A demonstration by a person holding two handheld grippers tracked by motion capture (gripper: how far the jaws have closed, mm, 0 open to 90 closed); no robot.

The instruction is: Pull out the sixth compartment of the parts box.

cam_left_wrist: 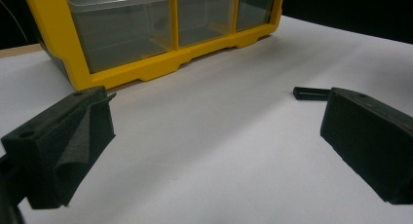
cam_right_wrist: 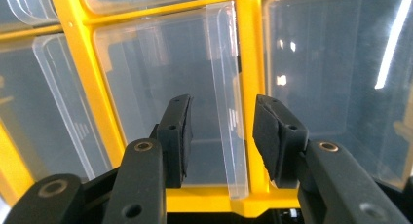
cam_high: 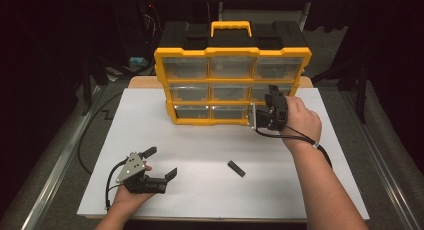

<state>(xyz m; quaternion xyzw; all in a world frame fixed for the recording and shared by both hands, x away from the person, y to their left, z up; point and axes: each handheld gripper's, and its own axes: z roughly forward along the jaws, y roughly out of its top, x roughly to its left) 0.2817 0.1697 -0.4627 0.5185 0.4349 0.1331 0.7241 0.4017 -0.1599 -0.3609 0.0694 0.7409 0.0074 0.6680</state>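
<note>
Left gripper (cam_high: 161, 163) is released, resting on the white sheet (cam_high: 210, 160), loose black part (cam_left_wrist: 311, 93) just past its tip. Right gripper (cam_right_wrist: 221, 136) straddles the clear drawer pull tab (cam_right_wrist: 226, 102) of the yellow organizer (cam_high: 232, 85); pads not yet pressing. Clamp off-centre and you slip off, or drag the cabinet.

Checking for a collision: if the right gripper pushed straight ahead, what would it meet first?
Probably the clear drawer pull that stands between the open jaws of the right gripper, on the yellow organizer; depth is uncertain.
</note>
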